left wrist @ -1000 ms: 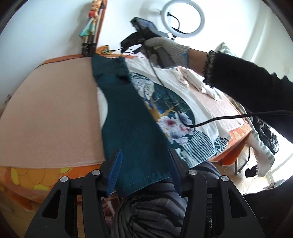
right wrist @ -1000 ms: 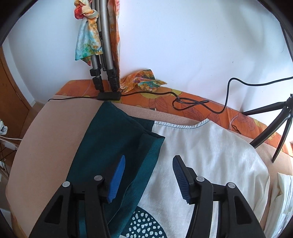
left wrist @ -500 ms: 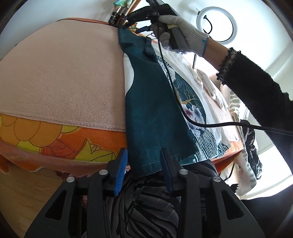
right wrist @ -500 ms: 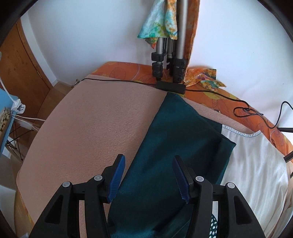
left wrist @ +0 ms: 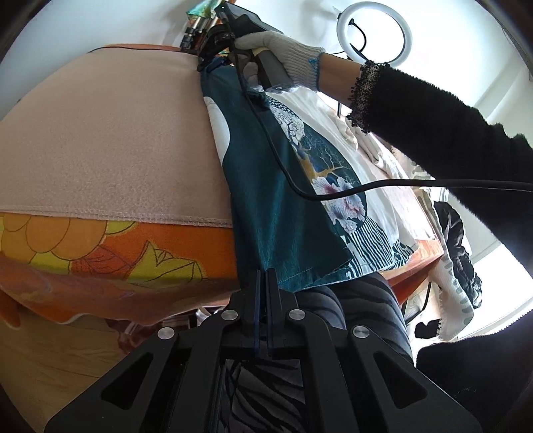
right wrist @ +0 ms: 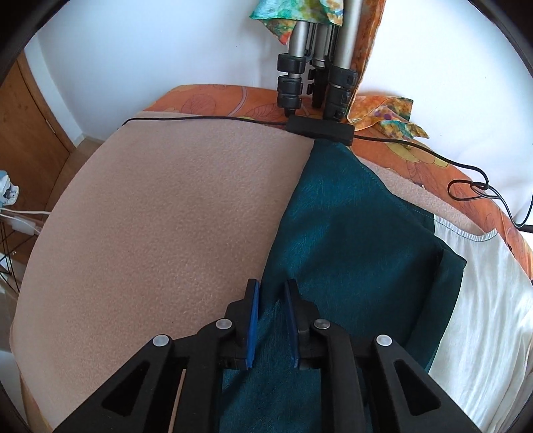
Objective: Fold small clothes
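Observation:
A white T-shirt with a teal panel (left wrist: 266, 186) and a round flower print lies on the beige blanket (left wrist: 110, 140); its teal side is folded over the front. My left gripper (left wrist: 262, 283) is shut on the teal hem at the table's near edge. My right gripper (right wrist: 271, 293) is nearly shut around the folded edge of the teal cloth (right wrist: 349, 239) near the shoulder; whether it grips is unclear. The right gripper also shows in the left wrist view (left wrist: 213, 63), held by a gloved hand.
A tripod (right wrist: 313, 73) and a black cable (right wrist: 206, 117) stand at the table's far edge. A ring light (left wrist: 373, 30) is at the back right. More white clothes (left wrist: 376, 146) lie right of the shirt. An orange flowered cloth (left wrist: 100, 253) hangs over the near edge.
My left gripper has closed on the teal hem at the near edge. My right gripper has moved left over the folded teal edge and its jaws have closed in around it.

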{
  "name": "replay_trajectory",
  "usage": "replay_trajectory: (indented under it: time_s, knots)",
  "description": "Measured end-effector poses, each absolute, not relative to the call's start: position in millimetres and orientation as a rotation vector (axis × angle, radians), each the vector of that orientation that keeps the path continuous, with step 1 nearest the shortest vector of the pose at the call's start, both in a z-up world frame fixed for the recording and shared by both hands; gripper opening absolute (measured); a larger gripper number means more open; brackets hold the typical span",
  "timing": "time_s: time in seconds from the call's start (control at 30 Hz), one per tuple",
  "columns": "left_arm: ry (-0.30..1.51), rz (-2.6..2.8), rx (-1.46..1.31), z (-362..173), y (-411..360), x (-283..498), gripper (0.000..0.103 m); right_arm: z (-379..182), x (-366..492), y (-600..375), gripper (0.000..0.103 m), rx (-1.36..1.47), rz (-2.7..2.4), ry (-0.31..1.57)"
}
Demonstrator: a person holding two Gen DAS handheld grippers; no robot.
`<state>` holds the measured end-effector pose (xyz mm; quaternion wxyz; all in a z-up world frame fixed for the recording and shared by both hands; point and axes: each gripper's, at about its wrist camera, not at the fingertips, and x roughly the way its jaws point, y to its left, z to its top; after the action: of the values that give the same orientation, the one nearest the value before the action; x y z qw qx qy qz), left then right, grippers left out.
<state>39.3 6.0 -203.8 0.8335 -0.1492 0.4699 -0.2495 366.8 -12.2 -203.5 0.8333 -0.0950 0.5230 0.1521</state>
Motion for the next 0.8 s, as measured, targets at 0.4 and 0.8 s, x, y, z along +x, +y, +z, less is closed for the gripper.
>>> replay_trajectory:
  time_s: [0.4,0.8]
  knots:
    - [0.913,-0.465,-0.287,-175,30,32,0.021,-126,310,-71,0.039,-0.017,0.370,0.964]
    - [0.690,-0.422,-0.264,-105,45,22,0.023,-35,164,-190,0.049,0.097,0.325,0.784]
